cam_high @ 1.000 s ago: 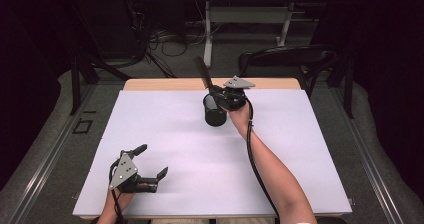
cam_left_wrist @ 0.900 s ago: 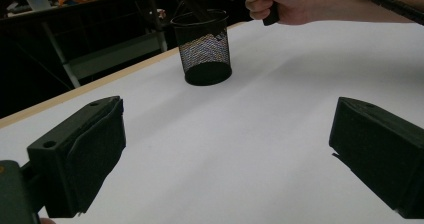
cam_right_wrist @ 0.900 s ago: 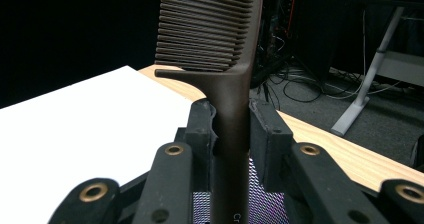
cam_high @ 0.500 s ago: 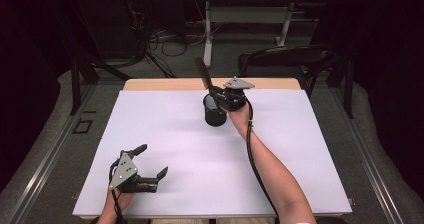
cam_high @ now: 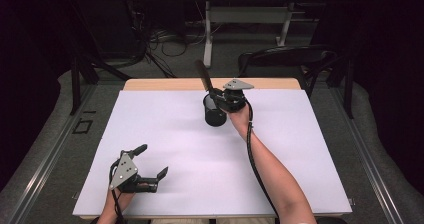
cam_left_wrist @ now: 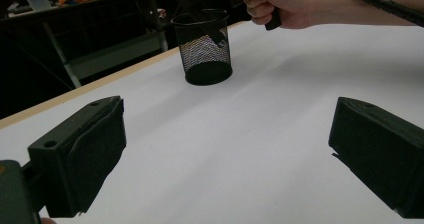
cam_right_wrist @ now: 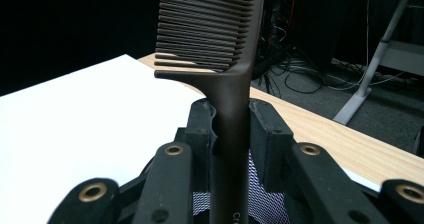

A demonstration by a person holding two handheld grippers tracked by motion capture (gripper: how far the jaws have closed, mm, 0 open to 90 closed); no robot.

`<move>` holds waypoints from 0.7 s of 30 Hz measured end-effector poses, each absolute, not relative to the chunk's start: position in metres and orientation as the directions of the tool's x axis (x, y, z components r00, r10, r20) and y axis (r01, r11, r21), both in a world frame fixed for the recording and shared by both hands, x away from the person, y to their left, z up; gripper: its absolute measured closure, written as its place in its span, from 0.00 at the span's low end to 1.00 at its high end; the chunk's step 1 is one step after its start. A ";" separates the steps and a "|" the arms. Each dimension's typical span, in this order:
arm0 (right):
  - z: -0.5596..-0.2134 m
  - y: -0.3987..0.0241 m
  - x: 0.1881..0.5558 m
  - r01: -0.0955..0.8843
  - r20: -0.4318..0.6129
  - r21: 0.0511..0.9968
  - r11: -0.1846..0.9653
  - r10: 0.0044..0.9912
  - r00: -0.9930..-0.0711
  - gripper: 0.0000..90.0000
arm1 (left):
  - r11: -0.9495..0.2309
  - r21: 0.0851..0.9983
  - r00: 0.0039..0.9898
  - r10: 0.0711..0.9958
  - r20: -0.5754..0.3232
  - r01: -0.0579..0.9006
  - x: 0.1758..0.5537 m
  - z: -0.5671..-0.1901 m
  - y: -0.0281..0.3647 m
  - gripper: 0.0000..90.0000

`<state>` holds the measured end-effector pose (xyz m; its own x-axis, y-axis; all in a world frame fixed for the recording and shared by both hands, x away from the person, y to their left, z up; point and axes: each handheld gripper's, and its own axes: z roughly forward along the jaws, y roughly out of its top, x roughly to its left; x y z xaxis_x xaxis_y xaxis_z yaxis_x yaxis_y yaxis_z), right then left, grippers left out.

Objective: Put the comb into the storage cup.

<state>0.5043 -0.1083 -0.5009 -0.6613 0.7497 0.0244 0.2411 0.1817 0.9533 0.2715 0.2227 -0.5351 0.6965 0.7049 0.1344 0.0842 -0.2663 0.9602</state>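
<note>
With your right tongs clenched on the dark brown plastic comb standing handle-down in the black mesh cup, lower it straight, then release; left tongs rest released, well apart.

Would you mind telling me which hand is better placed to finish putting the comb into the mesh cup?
Right. The right gripper is shut on the comb directly over the mesh cup; the left gripper sits open, far off near the table's front edge.
</note>
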 end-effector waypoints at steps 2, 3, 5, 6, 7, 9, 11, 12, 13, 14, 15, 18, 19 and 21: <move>-0.501 -0.108 0.504 0.242 0.020 0.952 0.187 0.750 -0.662 0.81 | -0.267 0.960 0.696 0.705 0.134 0.085 0.272 -0.535 0.223 0.02; -0.501 -0.108 0.504 0.242 0.020 0.952 0.189 0.749 -0.662 0.81 | -0.267 0.960 0.697 0.705 0.134 0.084 0.272 -0.535 0.223 0.02; -0.502 -0.109 0.505 0.248 0.021 0.950 0.191 0.751 -0.660 0.81 | -0.266 0.960 0.696 0.705 0.135 0.083 0.271 -0.535 0.223 0.02; -0.503 -0.109 0.504 0.253 0.025 0.949 0.190 0.752 -0.658 0.81 | -0.265 0.961 0.696 0.705 0.134 0.083 0.272 -0.535 0.223 0.02; -0.504 -0.109 0.504 0.255 0.025 0.948 0.192 0.752 -0.659 0.81 | -0.265 0.961 0.695 0.706 0.134 0.084 0.272 -0.535 0.223 0.02; -0.505 -0.109 0.504 0.257 0.016 0.944 0.205 0.753 -0.658 0.81 | -0.267 0.960 0.696 0.705 0.136 0.083 0.271 -0.535 0.223 0.02; -0.507 -0.109 0.502 0.258 0.007 0.941 0.218 0.751 -0.660 0.80 | -0.266 0.960 0.696 0.705 0.135 0.083 0.271 -0.535 0.223 0.02; -0.507 -0.109 0.502 0.260 0.003 0.939 0.225 0.752 -0.659 0.80 | -0.266 0.960 0.696 0.705 0.135 0.083 0.271 -0.535 0.223 0.02; -0.507 -0.109 0.501 0.263 0.001 0.937 0.229 0.751 -0.660 0.80 | -0.267 0.960 0.696 0.705 0.135 0.084 0.271 -0.535 0.223 0.02; -0.507 -0.110 0.500 0.266 -0.002 0.935 0.236 0.751 -0.660 0.80 | -0.267 0.960 0.696 0.706 0.135 0.084 0.271 -0.535 0.223 0.02; -0.507 -0.110 0.499 0.265 -0.010 0.933 0.245 0.752 -0.659 0.76 | -0.266 0.960 0.695 0.706 0.135 0.083 0.271 -0.535 0.223 0.02; -0.504 -0.110 0.496 0.286 -0.026 0.913 0.290 0.743 -0.669 0.58 | -0.266 0.960 0.695 0.706 0.135 0.084 0.272 -0.535 0.223 0.02; -0.503 -0.111 0.495 0.292 -0.033 0.908 0.302 0.743 -0.669 0.53 | -0.267 0.960 0.695 0.706 0.135 0.084 0.272 -0.535 0.223 0.02; -0.500 -0.112 0.492 0.301 -0.036 0.900 0.316 0.740 -0.672 0.46 | -0.268 0.960 0.696 0.705 0.136 0.084 0.271 -0.535 0.223 0.02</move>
<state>0.4916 -0.1117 -0.5000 -0.6715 0.7401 -0.0356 0.3005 0.3159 0.8999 0.2713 0.2227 -0.5350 0.6960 0.7050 0.1361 0.0842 -0.2684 0.9596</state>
